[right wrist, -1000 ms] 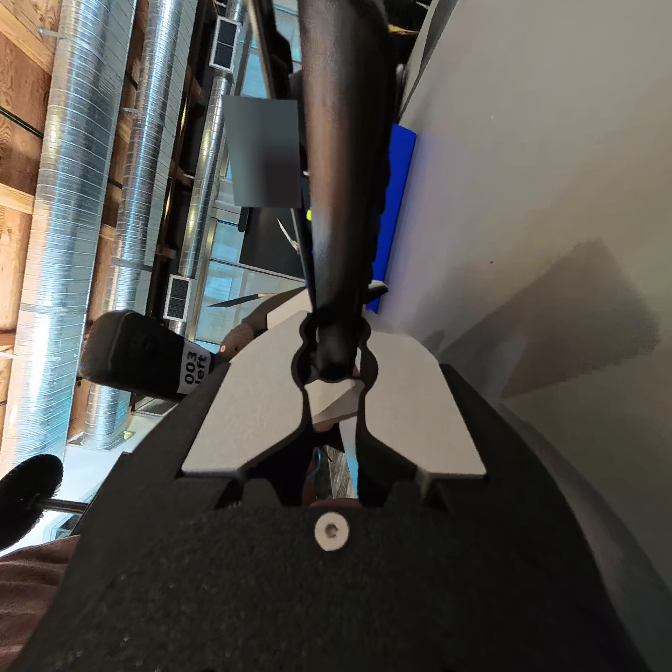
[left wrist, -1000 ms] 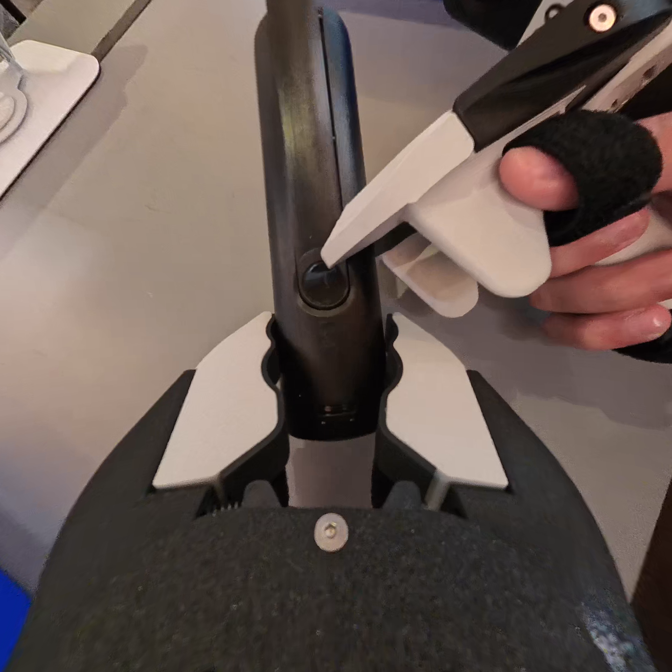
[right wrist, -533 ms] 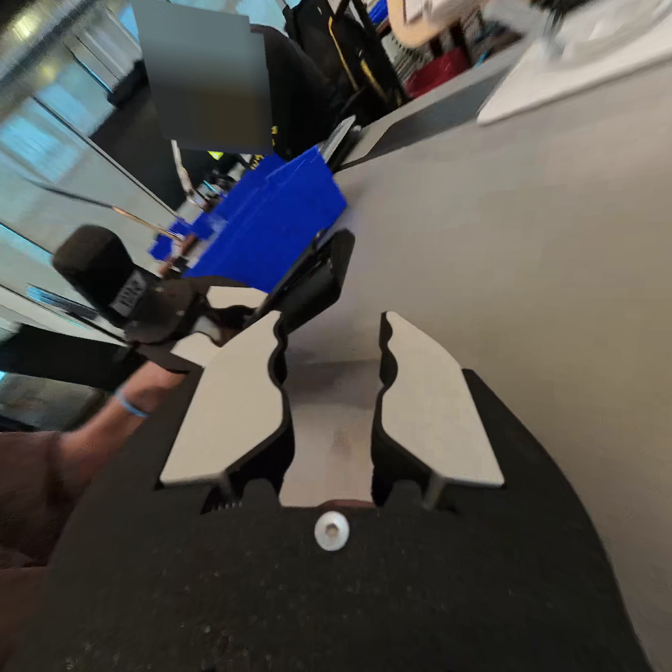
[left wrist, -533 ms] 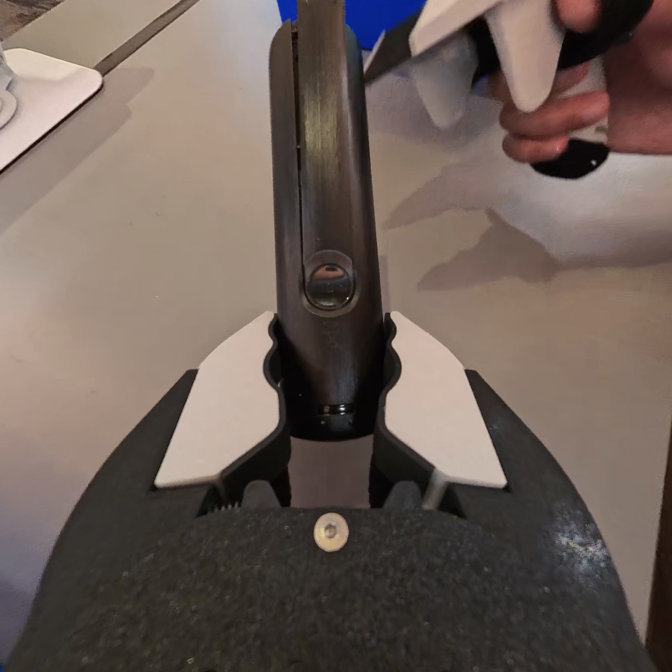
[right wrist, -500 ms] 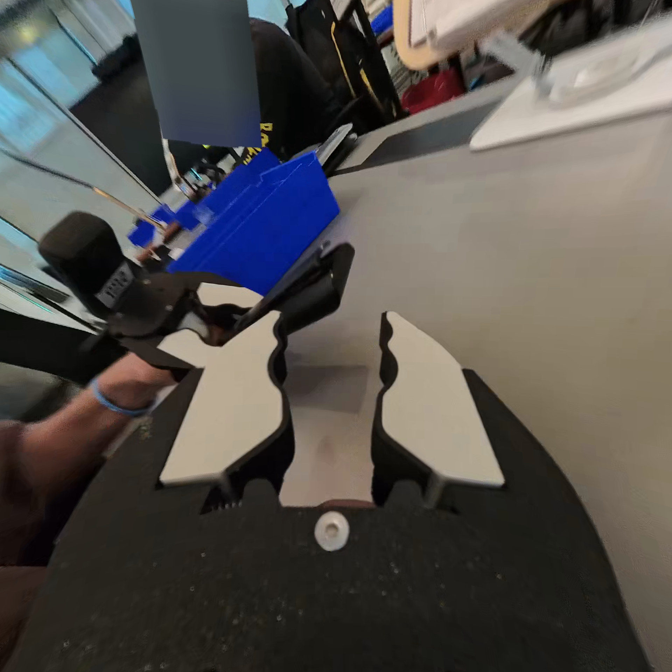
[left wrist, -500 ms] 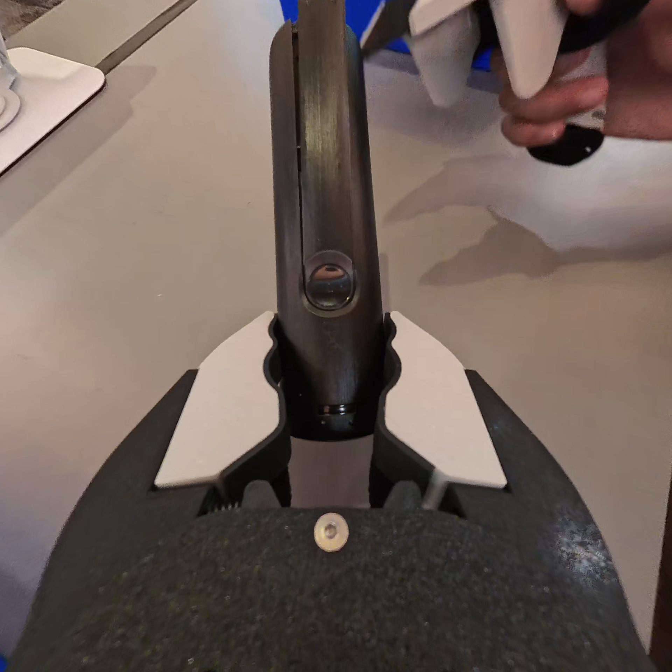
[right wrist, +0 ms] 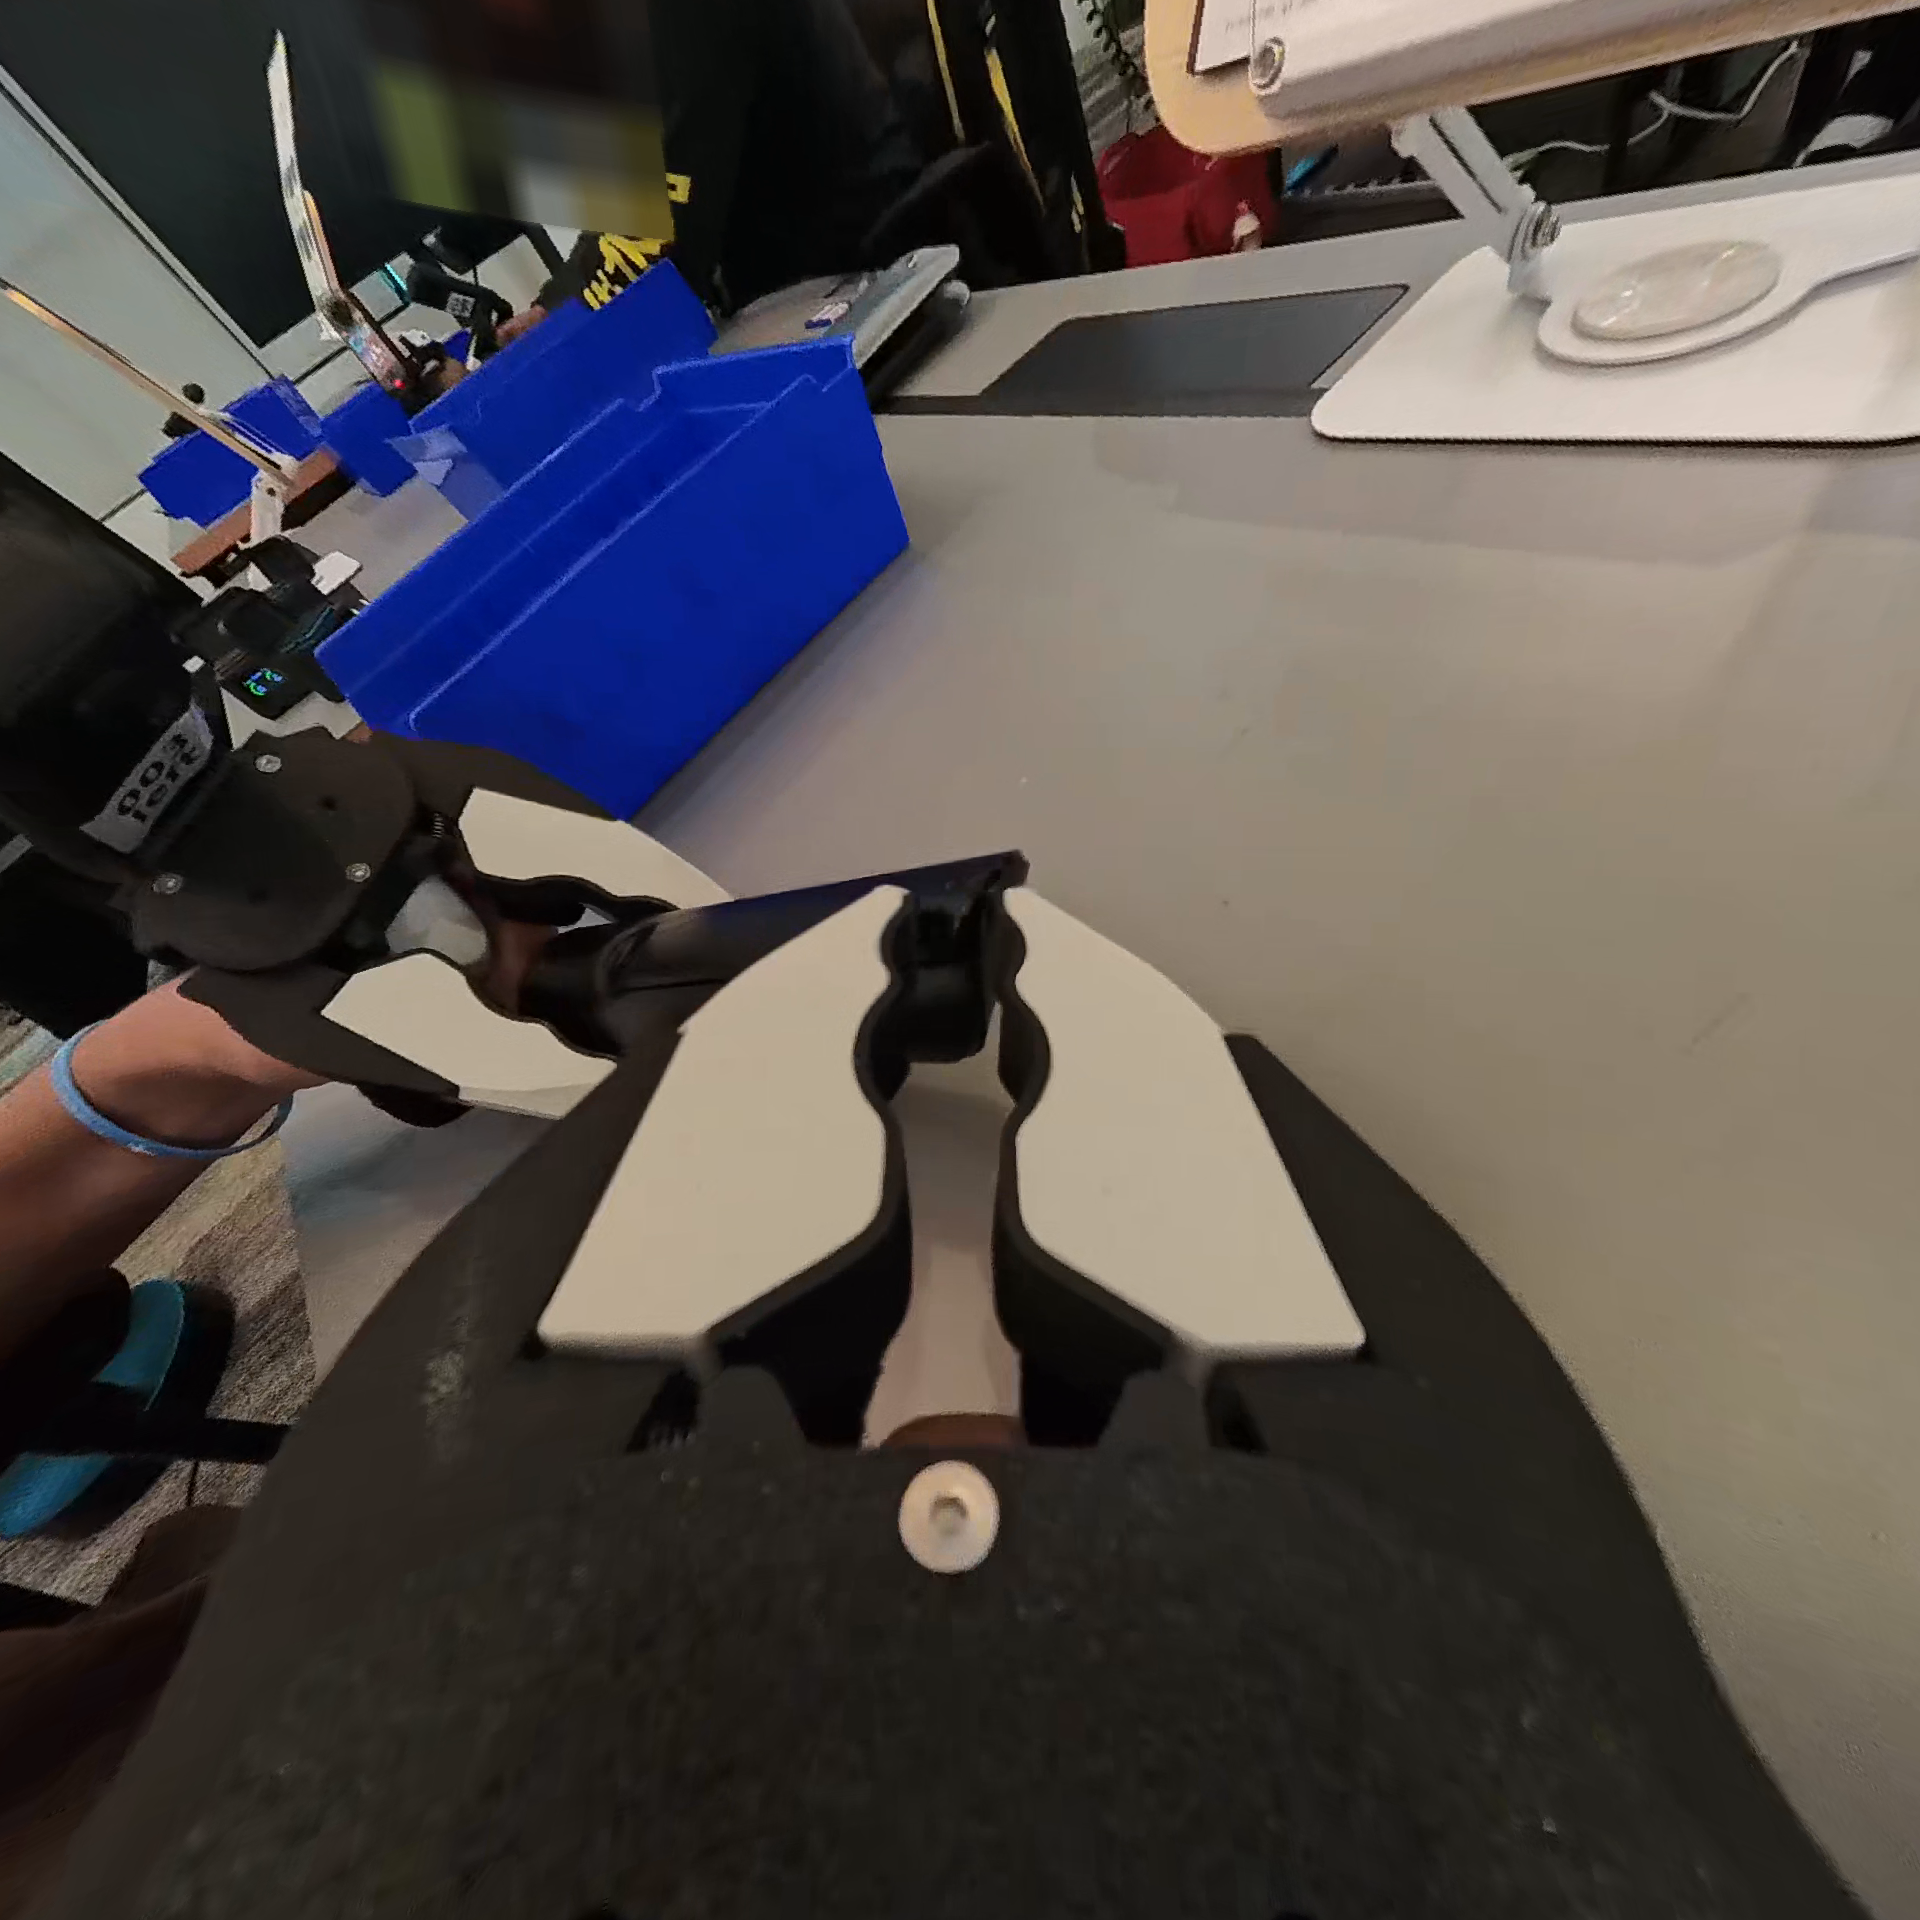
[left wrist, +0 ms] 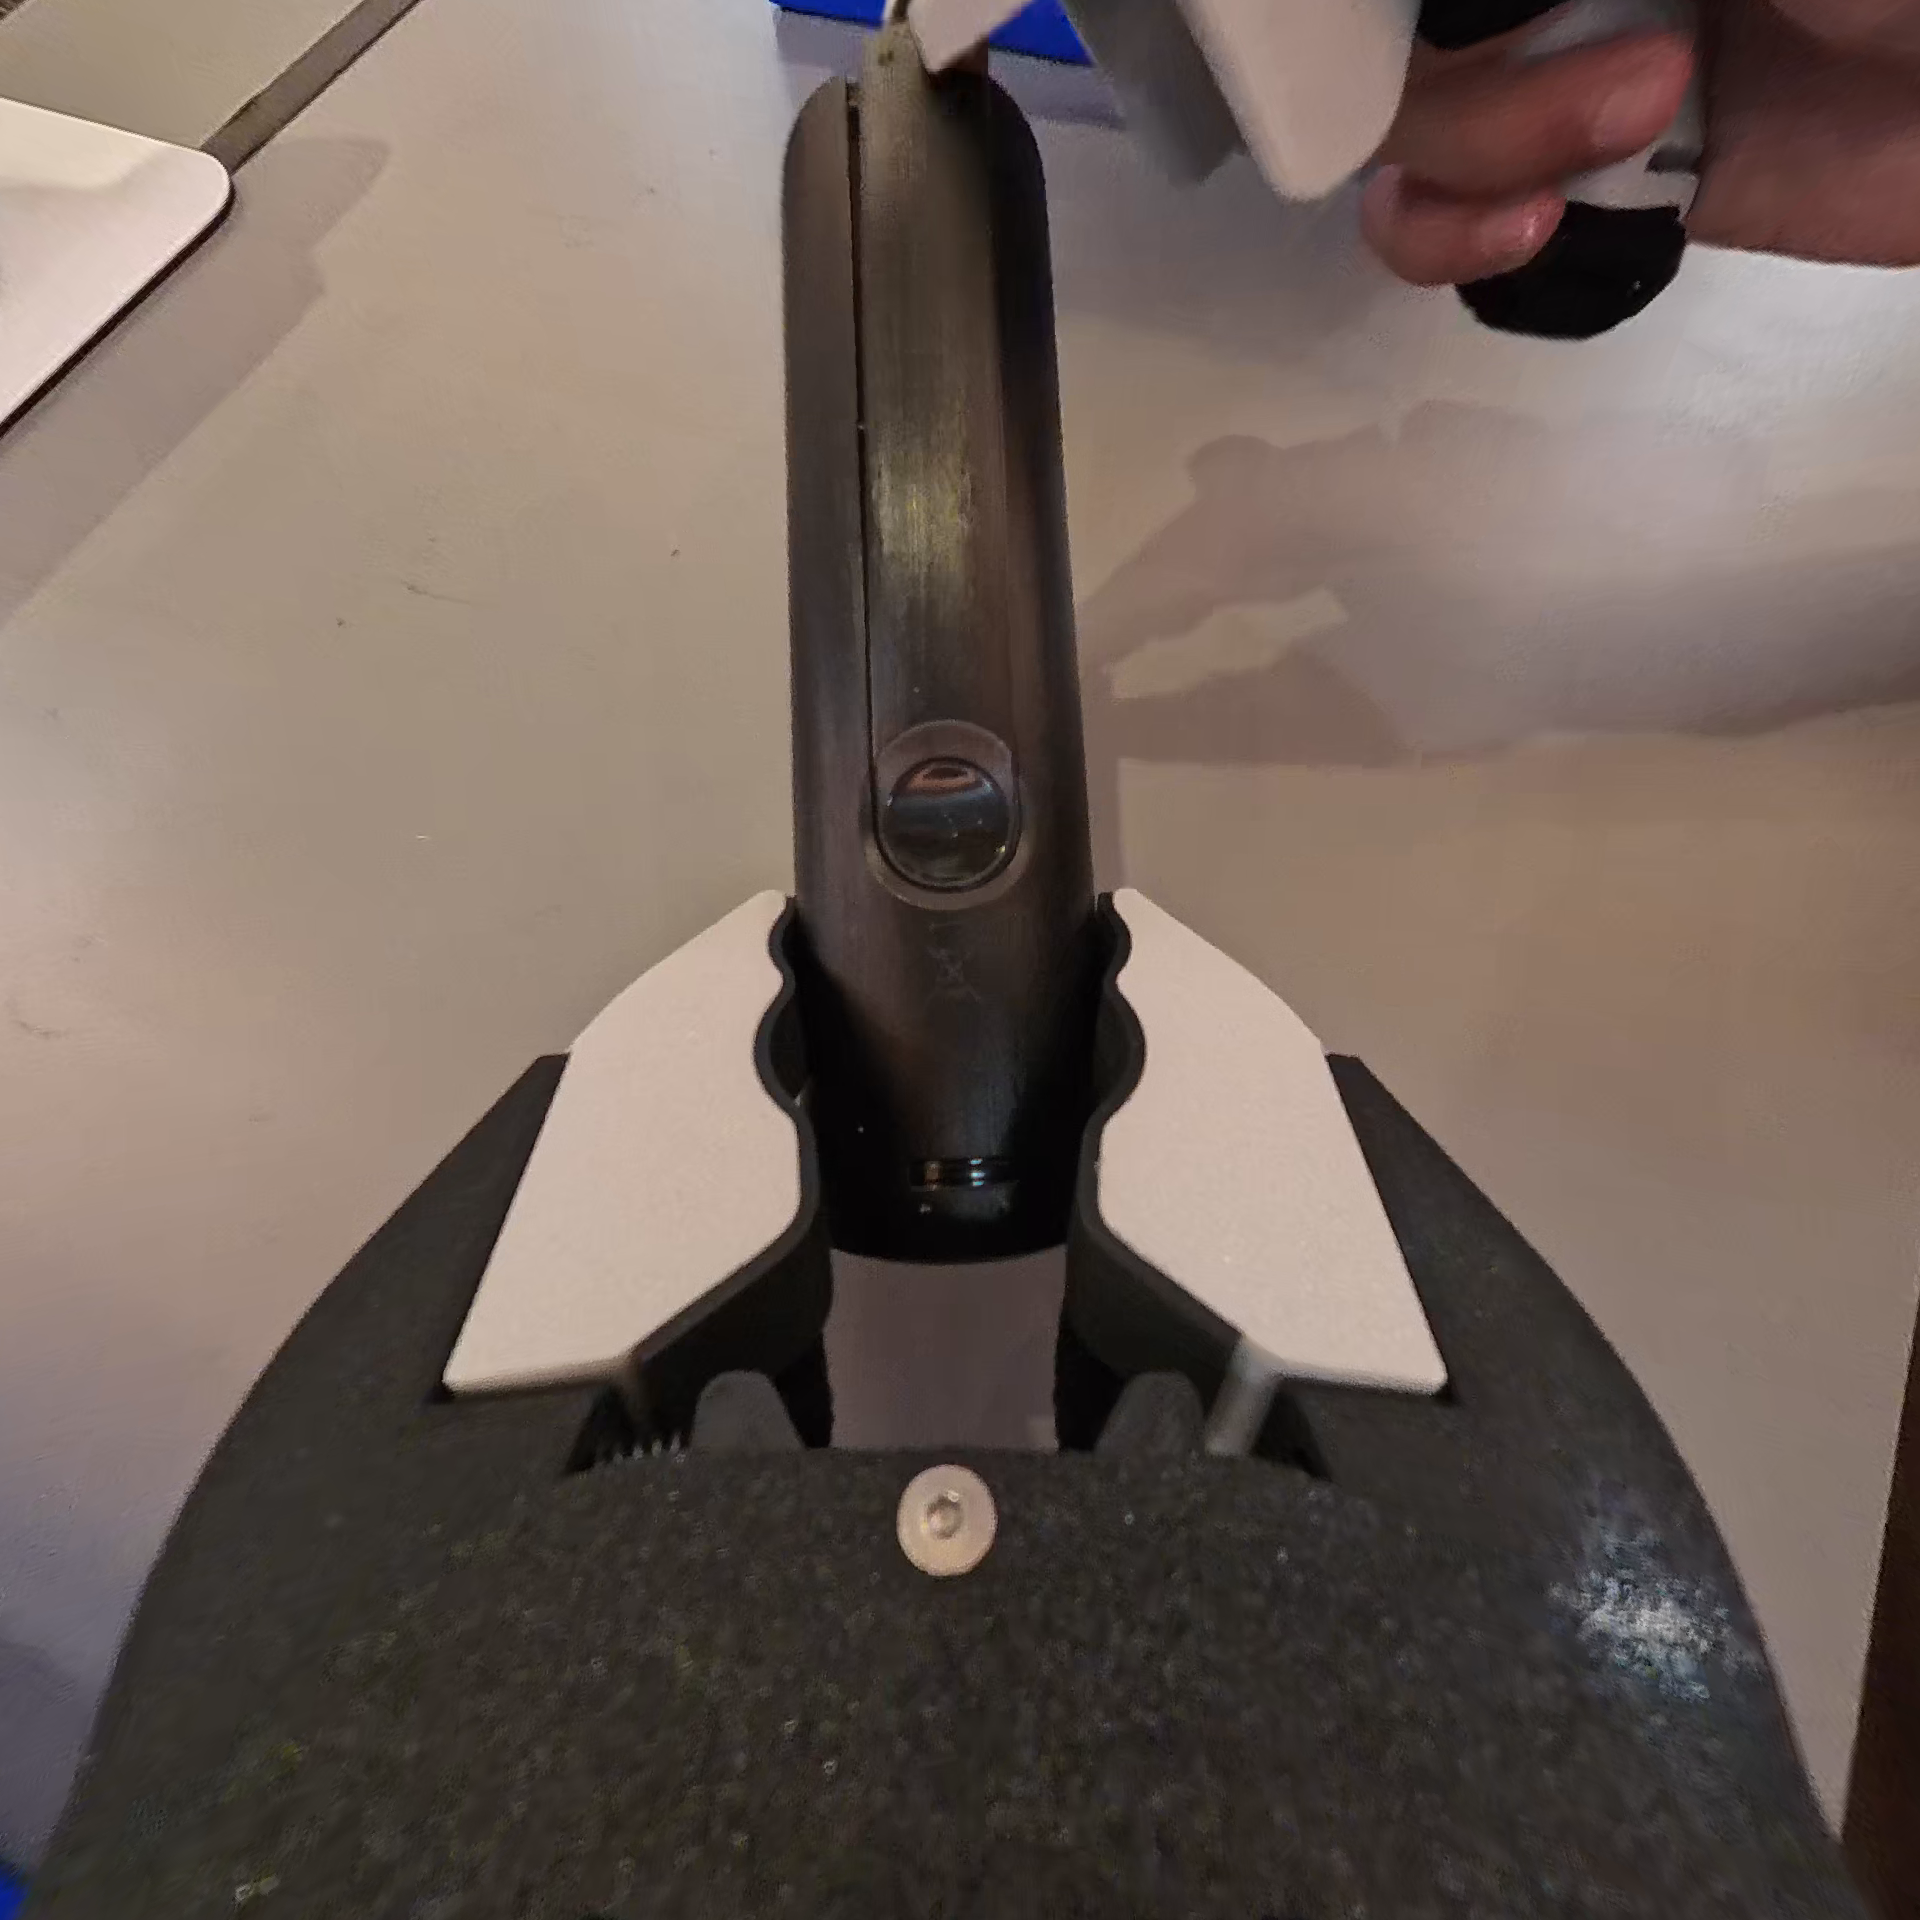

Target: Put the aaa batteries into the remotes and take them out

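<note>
My left gripper (left wrist: 943, 914) is shut on the near end of a black remote (left wrist: 935, 468) and holds it above the grey table (left wrist: 416, 623), back side up, so its round latch button (left wrist: 948, 821) shows. In the right wrist view the remote (right wrist: 675, 951) runs from the left gripper (right wrist: 582, 956) to my right gripper (right wrist: 948, 914), whose jaws are closed around the remote's far end. In the left wrist view, the right gripper's white fingers (left wrist: 1309, 114) are at that far end, with a hand behind them. I see no batteries.
A blue bin (right wrist: 644, 592) stands on the table just beyond the remote, with more blue bins farther back left. A white stand base (right wrist: 1558, 353) sits at the back right and also shows in the left wrist view (left wrist: 83, 239). A dark inset panel (right wrist: 1195, 343) lies beside it. About 12 cm separates my left fingertips from my right.
My right gripper left the round latch button, opened, swung around to the remote's far end and closed on it. My left gripper kept its hold on the remote.
</note>
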`<state>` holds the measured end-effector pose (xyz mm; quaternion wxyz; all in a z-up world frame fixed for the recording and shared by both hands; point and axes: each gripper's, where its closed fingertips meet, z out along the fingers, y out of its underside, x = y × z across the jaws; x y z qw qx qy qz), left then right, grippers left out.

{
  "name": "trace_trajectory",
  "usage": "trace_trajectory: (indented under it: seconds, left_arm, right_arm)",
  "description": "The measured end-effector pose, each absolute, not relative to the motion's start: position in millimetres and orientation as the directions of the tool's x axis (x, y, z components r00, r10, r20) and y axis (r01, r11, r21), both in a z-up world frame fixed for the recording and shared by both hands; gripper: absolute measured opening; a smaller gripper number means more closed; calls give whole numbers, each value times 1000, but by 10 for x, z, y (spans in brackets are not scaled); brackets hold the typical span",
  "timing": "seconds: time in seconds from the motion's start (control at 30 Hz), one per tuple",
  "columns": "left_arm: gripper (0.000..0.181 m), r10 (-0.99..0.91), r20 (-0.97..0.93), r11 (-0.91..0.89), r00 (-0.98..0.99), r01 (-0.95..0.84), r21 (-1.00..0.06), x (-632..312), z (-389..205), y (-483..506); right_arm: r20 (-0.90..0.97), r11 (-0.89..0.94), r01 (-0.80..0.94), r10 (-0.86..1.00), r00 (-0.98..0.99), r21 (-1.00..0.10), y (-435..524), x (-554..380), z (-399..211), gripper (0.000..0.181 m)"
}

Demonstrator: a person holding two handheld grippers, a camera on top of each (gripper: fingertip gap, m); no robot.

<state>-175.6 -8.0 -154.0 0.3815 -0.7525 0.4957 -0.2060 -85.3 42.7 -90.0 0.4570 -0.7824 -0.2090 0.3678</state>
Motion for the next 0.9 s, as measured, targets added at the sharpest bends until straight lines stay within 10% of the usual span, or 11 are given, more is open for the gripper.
trace_trajectory:
  seconds: [0.9]
  left_arm:
    - [53,-910,-12,-265,415,-604,-752,-1673,-1666,-137]
  right_arm:
    - [-454,-556,-36,638,622,-831,475,-592,-1017,0]
